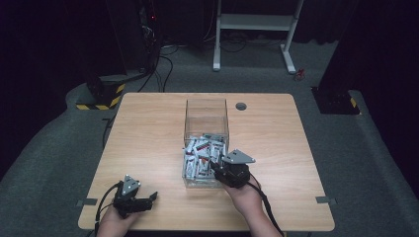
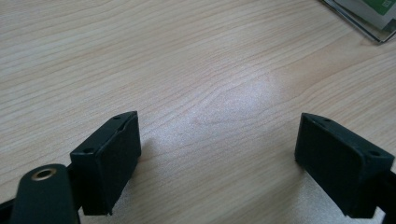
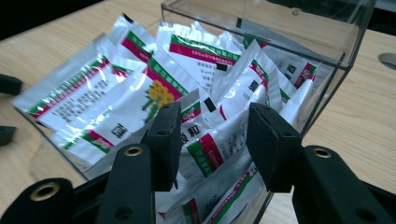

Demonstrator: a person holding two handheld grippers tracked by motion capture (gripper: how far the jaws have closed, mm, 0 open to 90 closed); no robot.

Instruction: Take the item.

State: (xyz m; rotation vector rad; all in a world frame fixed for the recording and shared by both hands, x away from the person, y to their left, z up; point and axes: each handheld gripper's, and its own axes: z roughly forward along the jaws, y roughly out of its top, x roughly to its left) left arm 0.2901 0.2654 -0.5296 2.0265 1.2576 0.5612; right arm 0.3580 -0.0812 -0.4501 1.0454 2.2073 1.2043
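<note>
A clear plastic box (image 1: 206, 114) stands at the table's middle, its near half heaped with several white sachets (image 1: 199, 157) printed in green and red. My right gripper (image 1: 217, 167) reaches into the box over its near right corner. In the right gripper view its jaws (image 3: 215, 135) stand apart, one on each side of a sachet (image 3: 211, 150) on top of the heap, with a gap showing at both pads. My left gripper (image 1: 152, 197) rests low at the table's near left, open (image 2: 217, 154), with bare wood between its fingers.
The wooden table (image 1: 148, 133) has a round cable hole (image 1: 241, 106) at its far side. A corner of the box (image 2: 369, 25) shows at the top right of the left gripper view. Beyond the table, a white stand's feet (image 1: 217, 61) rest on the grey carpet.
</note>
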